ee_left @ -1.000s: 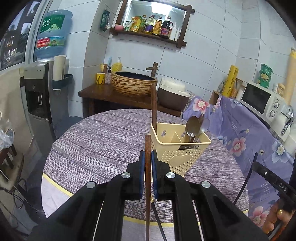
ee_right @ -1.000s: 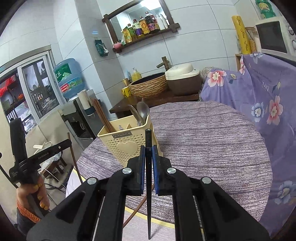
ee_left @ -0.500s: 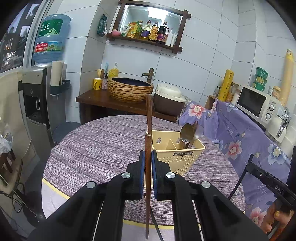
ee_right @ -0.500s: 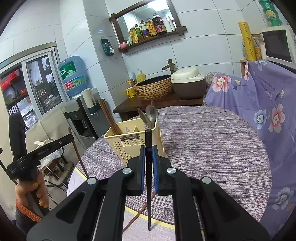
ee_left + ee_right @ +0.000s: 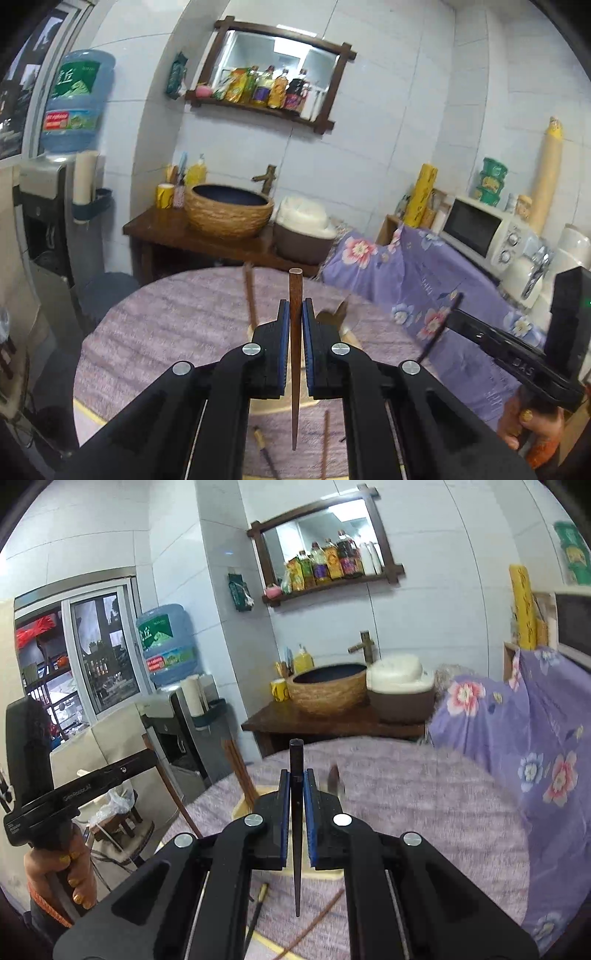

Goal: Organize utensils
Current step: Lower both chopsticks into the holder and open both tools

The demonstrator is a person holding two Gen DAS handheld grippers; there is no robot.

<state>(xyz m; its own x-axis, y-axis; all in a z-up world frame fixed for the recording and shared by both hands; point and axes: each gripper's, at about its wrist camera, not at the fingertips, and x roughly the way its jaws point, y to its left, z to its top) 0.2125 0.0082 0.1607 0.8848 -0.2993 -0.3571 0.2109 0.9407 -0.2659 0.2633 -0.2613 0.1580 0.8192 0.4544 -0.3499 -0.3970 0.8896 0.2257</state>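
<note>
Left gripper (image 5: 293, 321) clamped on a brown chopstick (image 5: 295, 354), upright between the pads. Right gripper (image 5: 296, 801) clamped on a black chopstick (image 5: 296, 830), same pose. Cream utensil holder (image 5: 242, 808) just ahead, mostly hidden and blurred; probably chopsticks (image 5: 240, 771) standing in it.

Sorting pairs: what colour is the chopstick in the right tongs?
Black chopstick, clearest in the right wrist view.

A brown chopstick (image 5: 295, 321) and a black chopstick (image 5: 296, 775) stand between blue pads (image 5: 283, 343), over a purple-grey streaked tablecloth (image 5: 177, 321), with violet flowered cloth (image 5: 417, 280) at three o'clock.
</note>
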